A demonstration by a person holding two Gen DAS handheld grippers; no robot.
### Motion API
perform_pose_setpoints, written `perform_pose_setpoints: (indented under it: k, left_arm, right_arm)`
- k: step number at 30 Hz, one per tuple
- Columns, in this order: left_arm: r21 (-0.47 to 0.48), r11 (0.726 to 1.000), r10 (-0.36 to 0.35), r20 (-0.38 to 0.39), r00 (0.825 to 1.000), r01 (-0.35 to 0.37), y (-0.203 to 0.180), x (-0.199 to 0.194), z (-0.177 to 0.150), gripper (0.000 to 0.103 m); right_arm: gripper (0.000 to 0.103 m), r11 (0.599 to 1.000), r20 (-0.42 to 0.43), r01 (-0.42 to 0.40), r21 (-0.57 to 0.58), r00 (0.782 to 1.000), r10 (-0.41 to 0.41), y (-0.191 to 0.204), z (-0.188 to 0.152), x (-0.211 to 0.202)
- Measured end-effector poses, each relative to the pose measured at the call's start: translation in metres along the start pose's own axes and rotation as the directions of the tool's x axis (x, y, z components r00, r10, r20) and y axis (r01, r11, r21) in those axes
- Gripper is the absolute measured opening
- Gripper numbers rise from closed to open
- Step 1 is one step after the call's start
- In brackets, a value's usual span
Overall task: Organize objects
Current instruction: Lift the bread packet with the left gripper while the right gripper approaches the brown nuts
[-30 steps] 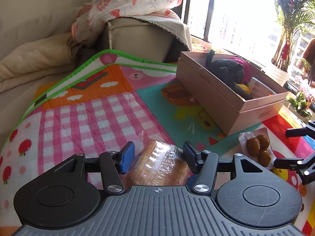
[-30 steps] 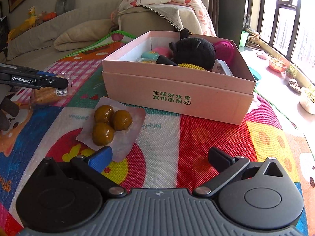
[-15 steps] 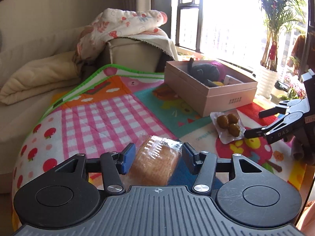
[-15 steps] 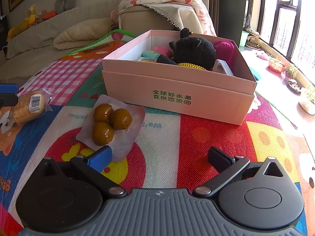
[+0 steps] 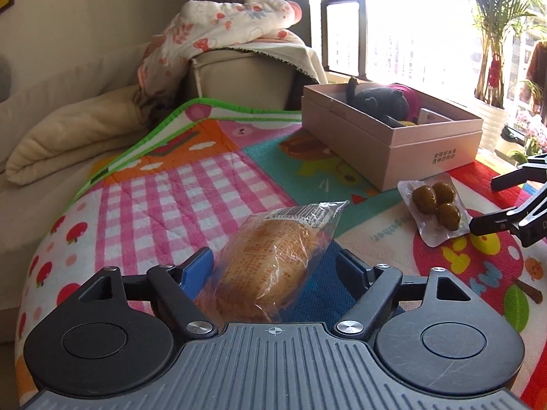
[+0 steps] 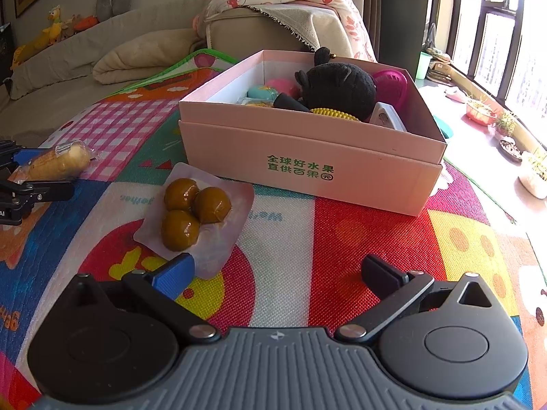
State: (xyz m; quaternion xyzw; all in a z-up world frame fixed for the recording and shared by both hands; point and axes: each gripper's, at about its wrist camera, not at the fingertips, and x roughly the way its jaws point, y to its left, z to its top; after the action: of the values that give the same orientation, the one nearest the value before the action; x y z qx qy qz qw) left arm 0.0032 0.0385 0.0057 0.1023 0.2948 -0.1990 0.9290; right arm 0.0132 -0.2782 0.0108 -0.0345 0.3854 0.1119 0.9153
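Both grippers open. Left gripper [image 5: 273, 266] jaws just widened, crinkly plastic-wrapped bread bun [image 5: 270, 263] lying loose between the pads on the quilted play mat [image 5: 164, 205]. Right gripper [image 6: 277, 273] wide, empty, near vacuum-sealed pack of three brown balls [image 6: 195, 212]. Pink cardboard box [image 6: 307, 164] beyond, fuzzy black plush [image 6: 338, 85] inside.

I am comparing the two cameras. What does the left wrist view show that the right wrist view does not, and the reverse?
Only the left wrist view: a tall potted palm at the window.
Only the right wrist view: soft toys on the sofa back, and the box's teal and pink items.
Both: pink box, black plush, brown-ball pack, wrapped bread between the open left tongs, just opening.
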Motion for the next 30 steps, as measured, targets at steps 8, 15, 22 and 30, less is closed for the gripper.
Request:
perform_pose_setpoints:
  k: [8,15,22,30]
  left_arm:
    - [-0.062,0.987,-0.149,-0.019,0.989,0.147,-0.019,-0.014,0.004,0.065]
    - [0.002,0.979,-0.205,-0.071,0.976,0.206,-0.044,-0.029,-0.002,0.066]
    - [-0.002,0.982,-0.189,-0.064,0.980,0.189,-0.049,-0.027,-0.005,0.067]
    - [0.012,0.989,-0.143,-0.080,0.987,0.144,-0.049,-0.030,-0.010,0.063]
  right_arm:
    - [0.103,0.996,0.058,-0.047,-0.081,0.997,0.051,0.050,0.009,0.003]
    - [0.103,0.987,0.068,0.111,-0.117,0.992,-0.104,0.046,0.011,0.006]
    - [0.103,0.998,0.088,0.046,-0.034,0.995,-0.042,0.021,0.005,-0.012]
    - [0.099,0.998,0.026,0.057,-0.019,0.998,-0.056,0.051,0.037,0.037]
